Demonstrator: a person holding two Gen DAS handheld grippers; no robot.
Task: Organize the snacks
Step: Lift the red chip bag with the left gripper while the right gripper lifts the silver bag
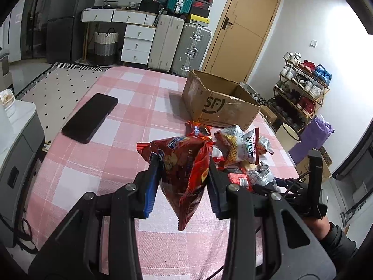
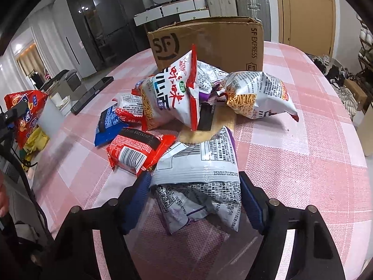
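My left gripper (image 1: 184, 165) is shut on a red snack bag (image 1: 184, 175) and holds it above the pink checked table (image 1: 93, 163); the same bag shows at the left of the right wrist view (image 2: 25, 114). My right gripper (image 2: 194, 186) is closed around a silver and purple snack bag (image 2: 198, 175) that rests on the table. Beyond it lies a pile of snack bags: a white noodle bag (image 2: 172, 93), another white one (image 2: 256, 95), a red pack (image 2: 137, 151) and a blue pack (image 2: 107, 126). An open cardboard box (image 2: 209, 42) stands behind the pile, also in the left wrist view (image 1: 221, 102).
A black phone (image 1: 91, 116) lies on the table's left part. Suitcases (image 1: 179, 44), white drawers (image 1: 137, 42) and a wooden door (image 1: 242, 28) stand behind the table. A shoe rack (image 1: 303, 86) and a purple bag (image 1: 312, 137) are at the right, beside the table.
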